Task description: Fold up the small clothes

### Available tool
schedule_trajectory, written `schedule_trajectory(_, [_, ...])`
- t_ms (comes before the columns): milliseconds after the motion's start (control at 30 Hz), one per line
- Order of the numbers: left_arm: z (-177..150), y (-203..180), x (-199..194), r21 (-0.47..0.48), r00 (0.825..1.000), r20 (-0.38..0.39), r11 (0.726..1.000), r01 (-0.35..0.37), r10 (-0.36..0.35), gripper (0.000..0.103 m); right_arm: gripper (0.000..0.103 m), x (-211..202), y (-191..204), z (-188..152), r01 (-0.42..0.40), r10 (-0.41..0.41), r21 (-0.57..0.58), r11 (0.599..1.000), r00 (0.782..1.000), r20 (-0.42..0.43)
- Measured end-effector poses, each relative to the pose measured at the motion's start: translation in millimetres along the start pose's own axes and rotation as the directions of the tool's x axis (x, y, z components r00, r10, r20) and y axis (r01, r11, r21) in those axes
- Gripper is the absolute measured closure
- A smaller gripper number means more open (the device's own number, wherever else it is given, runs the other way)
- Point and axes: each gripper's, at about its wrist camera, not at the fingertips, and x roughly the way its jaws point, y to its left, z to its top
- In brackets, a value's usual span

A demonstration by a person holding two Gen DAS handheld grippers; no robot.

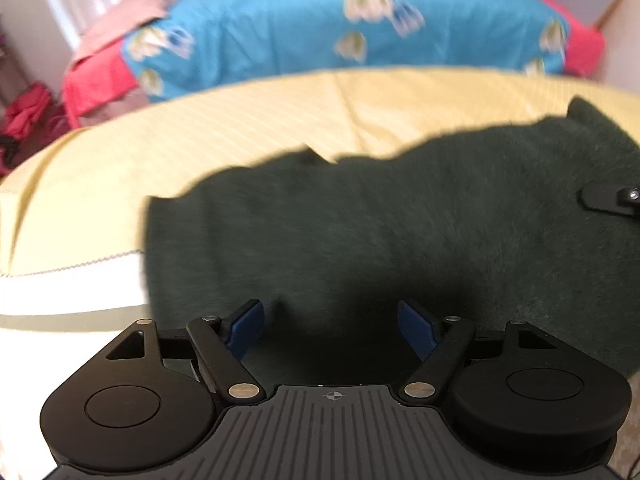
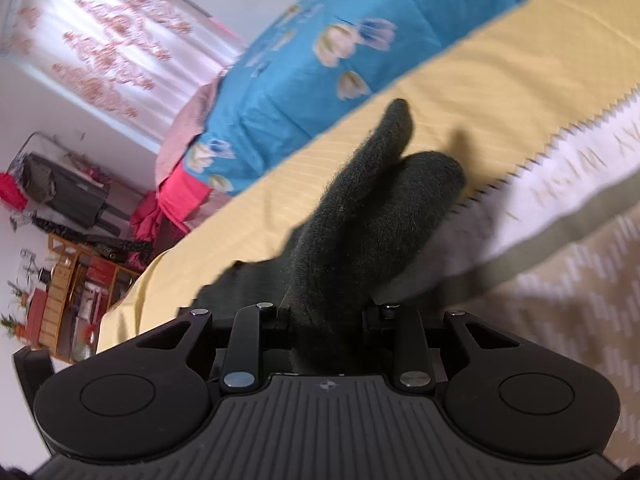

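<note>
A dark green fuzzy garment (image 1: 400, 232) lies spread on a pale yellow striped sheet (image 1: 200, 136). My left gripper (image 1: 331, 326) is open, its blue pads (image 1: 248, 322) apart just above the garment's near edge. My right gripper (image 2: 326, 320) is shut on a fold of the same dark garment (image 2: 360, 208), which rises bunched between the jaws and hides the fingertips. The right gripper's tip also shows at the right edge of the left wrist view (image 1: 612, 196), on the garment's right part.
A blue flowered quilt (image 1: 340, 20) over a red cover (image 1: 96, 80) lies beyond the yellow sheet. A white band with a zigzag edge (image 2: 560, 168) runs along the sheet's side. A wooden shelf (image 2: 68, 292) and a curtained window (image 2: 108, 40) stand at the left.
</note>
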Motion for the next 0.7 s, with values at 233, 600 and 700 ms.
schedule_trajectory(233, [-41.4, 82.8, -49.1, -0.185, 0.993, 0.039, 0.977, -0.105, 0.114, 0.0, 0.073, 15.6, 99.4, -21.4, -0.004, 0.007, -0.208, 0.978, 1.0, 0.015])
schedule_trajectory(600, [-114.2, 157.3, -80.2, -0.352, 0.979, -0.067, 0.914, -0.203, 0.192, 0.0, 0.052, 132.5, 204.7, -137.3, 0.066, -0.152, -0.618, 0.783, 0.984, -0.088])
schedule_trajectory(700, [-130.1, 165.2, -89.3, -0.366, 0.98, -0.073, 0.909, -0.201, 0.187, 0.0, 0.021, 98.3, 206.3, -167.1, 0.082, -0.102, -0.734, 0.674, 0.995, 0.017])
